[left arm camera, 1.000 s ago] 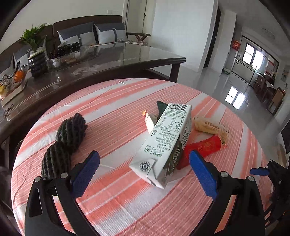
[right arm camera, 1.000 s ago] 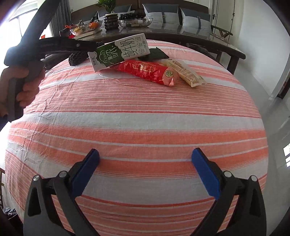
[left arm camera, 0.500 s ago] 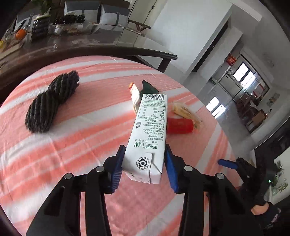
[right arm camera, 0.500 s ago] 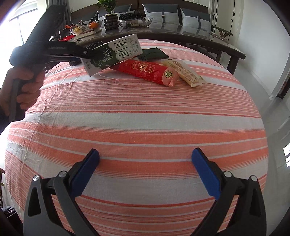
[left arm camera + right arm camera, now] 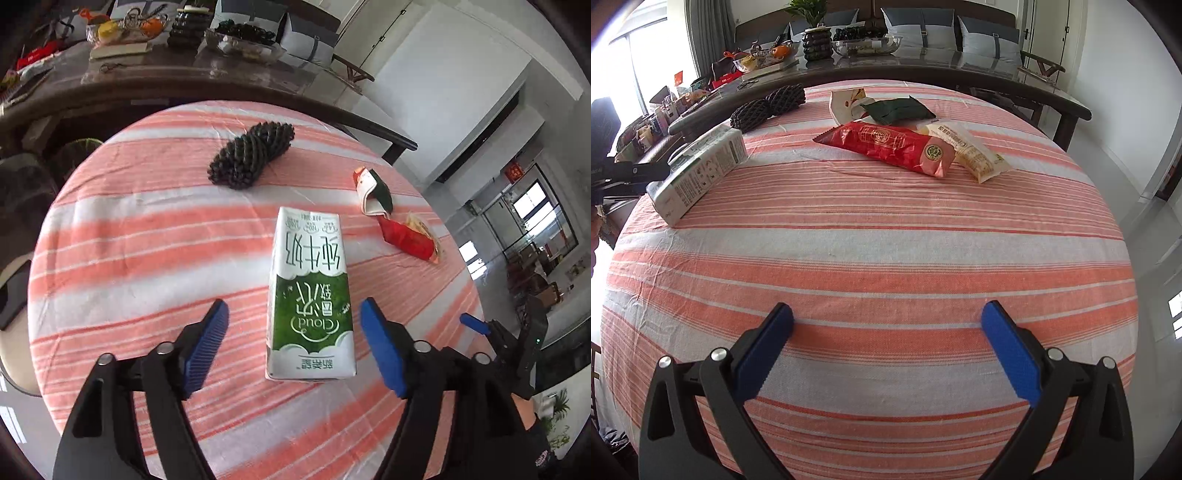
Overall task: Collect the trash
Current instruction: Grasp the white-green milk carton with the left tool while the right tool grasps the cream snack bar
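Milk carton (image 5: pixel 309 295) lies flat on the striped bench (image 5: pixel 147 236), and the left hand-held gripper (image 5: pixel 293 349) has just been opening: blue pads stand clear either side of it. Beyond, a dark ridged lump (image 5: pixel 251 155), possibly netting, and crumpled wrappers (image 5: pixel 397 221).

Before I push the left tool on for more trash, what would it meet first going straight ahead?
The milk carton. It lies on the striped cloth between the open left tool's pads, which have just been opening and are not touching it. The black mesh bundle lies farther on, probably off to one side.
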The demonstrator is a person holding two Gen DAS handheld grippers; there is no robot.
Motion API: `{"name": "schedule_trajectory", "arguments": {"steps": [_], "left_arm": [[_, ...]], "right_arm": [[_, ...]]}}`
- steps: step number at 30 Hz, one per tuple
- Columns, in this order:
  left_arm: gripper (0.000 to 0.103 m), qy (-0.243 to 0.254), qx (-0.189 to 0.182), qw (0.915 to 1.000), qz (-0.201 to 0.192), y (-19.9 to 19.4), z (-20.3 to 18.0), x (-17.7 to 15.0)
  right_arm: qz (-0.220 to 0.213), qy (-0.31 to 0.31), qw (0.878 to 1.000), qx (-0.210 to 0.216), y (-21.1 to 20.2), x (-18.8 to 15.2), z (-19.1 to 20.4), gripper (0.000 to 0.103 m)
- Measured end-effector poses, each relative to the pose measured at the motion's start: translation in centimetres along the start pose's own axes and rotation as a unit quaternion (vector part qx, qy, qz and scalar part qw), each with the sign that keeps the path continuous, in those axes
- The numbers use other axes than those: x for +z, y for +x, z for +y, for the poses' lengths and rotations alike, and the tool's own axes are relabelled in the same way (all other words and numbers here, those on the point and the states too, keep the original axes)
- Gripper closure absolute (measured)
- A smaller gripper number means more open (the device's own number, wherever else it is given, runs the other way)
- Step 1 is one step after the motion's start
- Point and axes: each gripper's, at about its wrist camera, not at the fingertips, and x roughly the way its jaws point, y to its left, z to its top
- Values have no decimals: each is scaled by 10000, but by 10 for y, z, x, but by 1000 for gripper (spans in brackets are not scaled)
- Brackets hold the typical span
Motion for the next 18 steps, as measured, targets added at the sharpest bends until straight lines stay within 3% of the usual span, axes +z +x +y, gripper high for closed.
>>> {"name": "schedule_trajectory", "arguments": {"steps": [1,3,9,14,18], "left_arm": [[5,120,47,9999,-95,-2,-5,1],[5,463,146,9987,-166,-2,-17,-1],[5,1422,930,9852,243,41,-51,-21],[5,1443,1437,9787,273,61,-47,-24],[5,1430,1487,9781,280,65,-43,-19]], "right_arm": [[0,0,10000,0,0,0,0,5],[0,0,10000,1,0,0,0,5],[-1,-2,10000,-2,0,0,0,5],[-1,0,10000,1,0,0,0,5],[-22,59,10000,57,-1,0,-3,5]]}}
